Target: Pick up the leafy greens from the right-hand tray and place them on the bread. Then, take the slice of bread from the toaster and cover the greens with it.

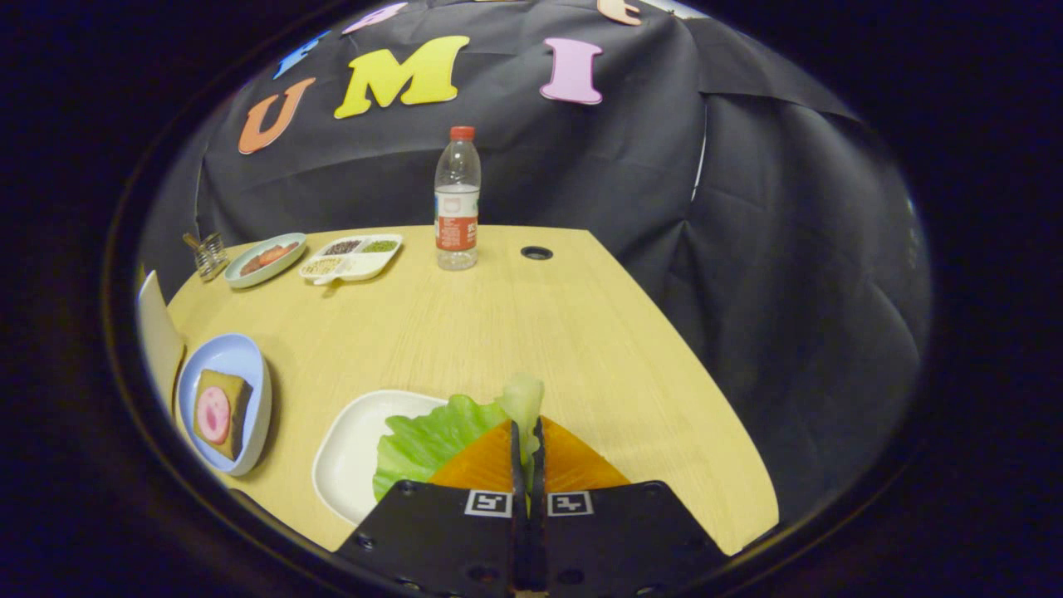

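Note:
My gripper (526, 444) is shut on the leafy greens (432, 440); its orange fingers (482, 465) pinch the pale stalk end, which sticks up just past the tips. The green leaf hangs to the left of the fingers, over the white tray (353, 453) that sits on the wooden table just below. Further left a slice of bread with a pink round of meat on it (219, 413) lies on a light blue plate (241, 357). A pale upright object (158, 332) stands behind that plate, cut off by the view's edge.
At the table's back stand a water bottle with a red cap (457, 203), a white divided dish of grains (353, 256), a green-rimmed plate of food (264, 259) and a small wire holder (208, 253). A round cable hole (536, 252) is near the bottle.

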{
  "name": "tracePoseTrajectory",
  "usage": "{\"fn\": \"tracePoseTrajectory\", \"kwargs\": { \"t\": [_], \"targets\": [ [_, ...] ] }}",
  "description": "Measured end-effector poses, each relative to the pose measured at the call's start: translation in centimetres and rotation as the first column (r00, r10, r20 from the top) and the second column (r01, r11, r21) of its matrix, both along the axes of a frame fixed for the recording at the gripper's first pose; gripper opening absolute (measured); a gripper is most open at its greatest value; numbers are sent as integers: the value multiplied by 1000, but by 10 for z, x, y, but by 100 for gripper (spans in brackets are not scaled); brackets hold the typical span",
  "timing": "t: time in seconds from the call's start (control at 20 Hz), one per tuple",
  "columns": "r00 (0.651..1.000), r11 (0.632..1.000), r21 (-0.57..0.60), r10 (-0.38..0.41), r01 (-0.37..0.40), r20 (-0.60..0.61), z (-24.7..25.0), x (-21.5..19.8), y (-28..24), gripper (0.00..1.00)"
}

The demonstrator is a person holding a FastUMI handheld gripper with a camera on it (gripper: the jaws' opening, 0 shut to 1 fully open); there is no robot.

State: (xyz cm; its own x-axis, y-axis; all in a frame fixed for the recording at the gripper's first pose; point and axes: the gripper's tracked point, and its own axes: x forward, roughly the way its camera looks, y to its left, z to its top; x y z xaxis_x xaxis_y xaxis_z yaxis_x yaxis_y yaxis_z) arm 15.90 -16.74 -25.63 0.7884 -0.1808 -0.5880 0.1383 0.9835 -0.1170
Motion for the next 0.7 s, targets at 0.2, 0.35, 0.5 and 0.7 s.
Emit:
{"fn": "tracePoseTrajectory", "kwargs": {
  "t": [0.2, 0.35, 0.5, 0.7],
  "targets": [
    [996, 999, 2, 32, -33, 84, 47, -9, 20, 1],
    [986, 995, 8, 100, -102, 136, 77, -19, 49, 1],
    [976, 990, -24, 140, -138, 166, 99, -29, 81, 1],
    [953, 975, -19, 219, -220, 211, 120, -40, 147, 1]
  ]
}}
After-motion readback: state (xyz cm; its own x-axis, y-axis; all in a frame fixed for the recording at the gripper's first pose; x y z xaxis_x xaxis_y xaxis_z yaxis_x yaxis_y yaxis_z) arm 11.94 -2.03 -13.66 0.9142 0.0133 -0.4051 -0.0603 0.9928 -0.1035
